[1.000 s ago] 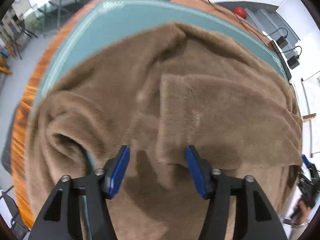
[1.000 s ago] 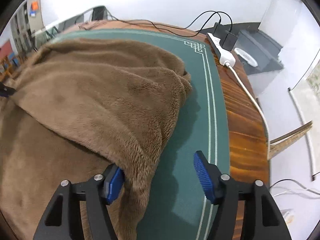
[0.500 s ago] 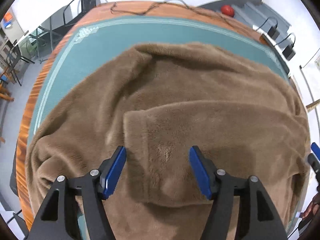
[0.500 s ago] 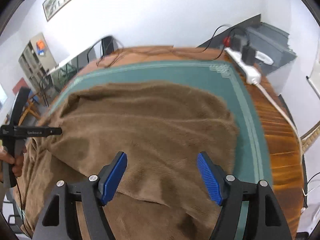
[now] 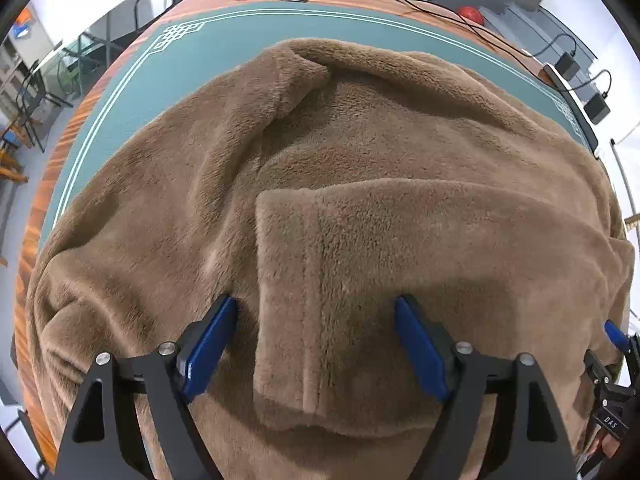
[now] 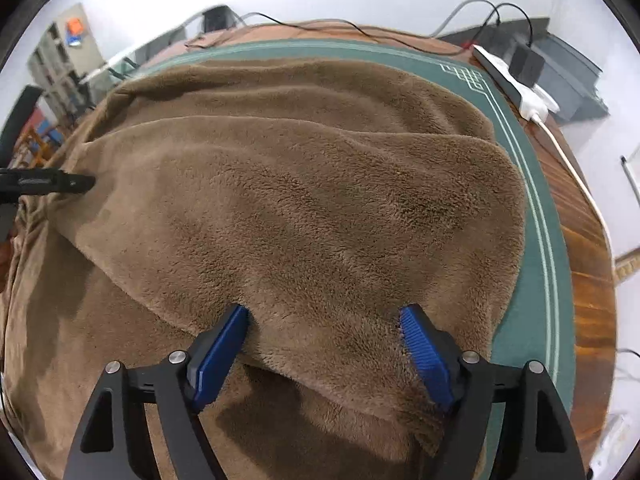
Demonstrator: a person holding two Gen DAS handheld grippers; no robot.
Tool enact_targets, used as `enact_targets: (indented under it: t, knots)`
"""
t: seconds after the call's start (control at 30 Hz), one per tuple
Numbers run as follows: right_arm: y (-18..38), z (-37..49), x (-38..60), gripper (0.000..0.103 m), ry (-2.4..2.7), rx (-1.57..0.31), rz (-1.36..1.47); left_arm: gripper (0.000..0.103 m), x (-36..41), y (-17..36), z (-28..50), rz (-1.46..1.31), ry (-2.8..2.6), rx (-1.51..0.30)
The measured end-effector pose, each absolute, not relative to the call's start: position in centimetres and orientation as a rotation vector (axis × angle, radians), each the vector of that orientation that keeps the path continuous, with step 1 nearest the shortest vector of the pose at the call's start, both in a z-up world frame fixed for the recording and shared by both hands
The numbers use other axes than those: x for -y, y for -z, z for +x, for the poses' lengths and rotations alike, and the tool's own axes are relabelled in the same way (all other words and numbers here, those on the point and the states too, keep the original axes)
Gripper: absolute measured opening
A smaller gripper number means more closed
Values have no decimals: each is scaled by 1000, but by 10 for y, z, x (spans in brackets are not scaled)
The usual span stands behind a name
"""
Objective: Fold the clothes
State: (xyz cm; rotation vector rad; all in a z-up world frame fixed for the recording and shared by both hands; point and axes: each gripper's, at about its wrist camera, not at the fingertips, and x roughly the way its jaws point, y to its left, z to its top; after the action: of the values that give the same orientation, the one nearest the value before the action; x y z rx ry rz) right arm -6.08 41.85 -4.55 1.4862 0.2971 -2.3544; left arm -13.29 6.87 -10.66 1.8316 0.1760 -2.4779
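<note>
A brown fleece garment (image 5: pixel 360 152) lies over the green mat, with one layer folded back on top of it. That folded flap (image 5: pixel 380 264) shows a squared corner in the left wrist view. My left gripper (image 5: pixel 316 308) hangs just over the flap with its jaws opening; the fabric lies under and between the pads, which do not press it. My right gripper (image 6: pixel 324 314) stands over the folded layer (image 6: pixel 300 208) near its lower edge, jaws also opening and pressing nothing. Each gripper shows at the edge of the other's view: right gripper (image 5: pixel 616 340), left gripper (image 6: pixel 48 182).
The green mat (image 6: pixel 536 280) covers a round wooden table (image 6: pixel 588 280). A white power strip (image 6: pixel 516 84) with black adapters and cables lies at the table's far right edge. A red ball (image 5: pixel 472 14) and chairs (image 5: pixel 24 120) stand beyond the table.
Both pairs of jaws have spread wider. The right gripper moved from the garment's right edge in over the folded layer. The left gripper shifted across onto the flap's corner.
</note>
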Motion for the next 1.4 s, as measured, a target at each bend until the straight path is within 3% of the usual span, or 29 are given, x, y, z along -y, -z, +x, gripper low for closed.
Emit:
enact_targets:
  t: [0.2, 0.43, 0.57, 0.63, 0.8, 1.17, 1.4]
  knots:
    - [25, -24, -398, 83, 2277, -202, 1387, 84, -73, 76, -93, 1770, 2537, -282]
    - [57, 21, -378, 83, 2114, -316, 1435, 84, -98, 99, -64, 1860, 2481, -166]
    - [68, 36, -368, 99, 2079, -519, 1341, 87, -102, 110, -58, 1828, 2469, -100]
    - [67, 38, -366, 100, 2074, -551, 1352, 87, -98, 103, -52, 1823, 2442, -171]
    - [43, 60, -389, 100, 2049, -383, 1307, 87, -90, 67, -10, 1700, 2500, -296]
    - [68, 151, -426, 100, 1864, -684, 1207, 87, -107, 75, 99, 1797, 2436, -234]
    - [78, 163, -471, 102, 1868, -652, 1085, 88, -109, 113, 129, 1861, 2304, -228]
